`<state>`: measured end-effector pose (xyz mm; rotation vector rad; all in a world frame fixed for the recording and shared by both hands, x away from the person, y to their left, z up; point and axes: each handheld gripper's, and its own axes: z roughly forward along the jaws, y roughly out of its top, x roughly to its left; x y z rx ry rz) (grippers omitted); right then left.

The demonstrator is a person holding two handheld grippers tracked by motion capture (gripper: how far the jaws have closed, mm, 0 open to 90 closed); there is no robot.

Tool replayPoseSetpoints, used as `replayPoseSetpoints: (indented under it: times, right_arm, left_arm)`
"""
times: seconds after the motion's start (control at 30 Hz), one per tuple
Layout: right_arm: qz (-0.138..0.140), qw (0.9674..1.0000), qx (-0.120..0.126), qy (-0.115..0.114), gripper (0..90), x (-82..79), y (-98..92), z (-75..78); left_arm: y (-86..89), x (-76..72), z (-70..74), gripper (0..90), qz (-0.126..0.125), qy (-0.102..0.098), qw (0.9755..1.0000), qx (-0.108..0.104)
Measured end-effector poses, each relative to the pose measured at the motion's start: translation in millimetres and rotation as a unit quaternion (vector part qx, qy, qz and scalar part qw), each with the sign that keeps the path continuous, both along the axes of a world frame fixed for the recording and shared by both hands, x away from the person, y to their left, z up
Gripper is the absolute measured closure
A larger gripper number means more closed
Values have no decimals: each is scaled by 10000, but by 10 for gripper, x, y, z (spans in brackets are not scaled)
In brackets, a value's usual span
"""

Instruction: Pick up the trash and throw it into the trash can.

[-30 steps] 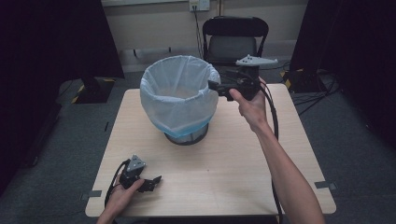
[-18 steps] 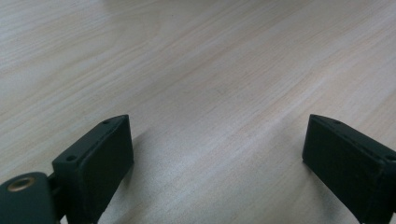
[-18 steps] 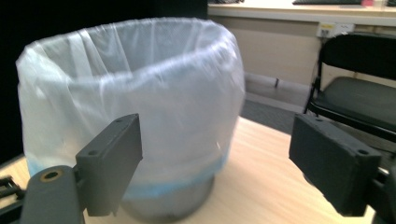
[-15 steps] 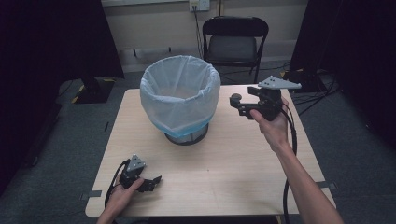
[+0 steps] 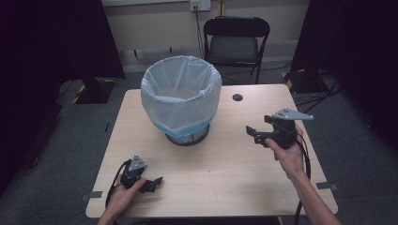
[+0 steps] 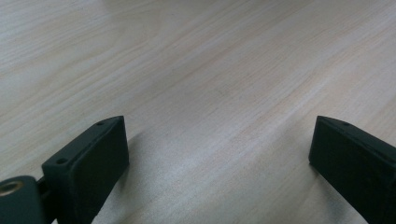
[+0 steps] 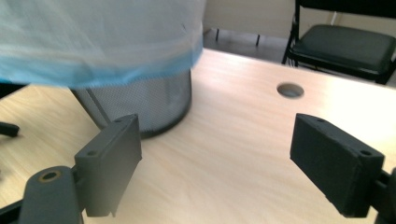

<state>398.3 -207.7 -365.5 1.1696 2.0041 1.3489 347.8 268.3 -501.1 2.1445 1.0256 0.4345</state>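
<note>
The black mesh bin with its pale blue liner [image 5: 182,98] stands mid-bench, apart from both wide-open, empty grippers, left gripper [image 5: 151,183] near the front edge, right gripper [image 5: 254,135] raised.

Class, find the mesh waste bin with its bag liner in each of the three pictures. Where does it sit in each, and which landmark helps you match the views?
High view: the mesh waste bin stands at the centre, on the table's far half.
Left gripper view: bare table wood between the open jaws, no bin.
Right gripper view: upper left, its bag liner folded over the mesh.
Shared landmark: the round table hole, also at upper right in the right gripper view.
</note>
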Motion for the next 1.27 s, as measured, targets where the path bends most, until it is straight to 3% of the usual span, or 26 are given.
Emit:
replayPoseSetpoints:
  times: [0.1,0.43,0.63,0.8,0.87,1.0,1.1,1.17,1.27]
  right_arm:
    - [-80,9999,0,94,151,-66,-61,-122]
    - [-298,9974,-339,554,151,-255,-219,-601]
    - [-462,9916,-631,1030,153,-324,-341,-974]
    - [-591,9882,-709,1225,153,-320,-419,-1137]
    - [-662,9843,-782,1436,155,-283,-447,-1211]
    - [-709,9822,-988,1431,154,-261,-435,-1279]
    - [-803,9825,-1157,1223,145,-277,-403,-1319]
    - [-833,9834,-1158,1119,143,-292,-390,-1336]
    - [-838,9833,-1145,1144,143,-290,-393,-1335]
  left_arm:
    - [0,0,0,42,-1,0,10000,4]
    - [-1,-1,1,41,6,3,10000,11]
    - [-2,-2,2,41,10,2,10000,15]
    - [-4,-2,1,40,17,9,10000,16]
    - [-8,0,-2,36,9,6,10000,0]
    - [-2,2,2,36,-13,9,10000,44]
    - [-2,2,1,36,-17,11,10000,42]
    - [-3,0,2,36,-7,29,10000,45]
    - [-7,-2,0,35,12,26,10000,11]
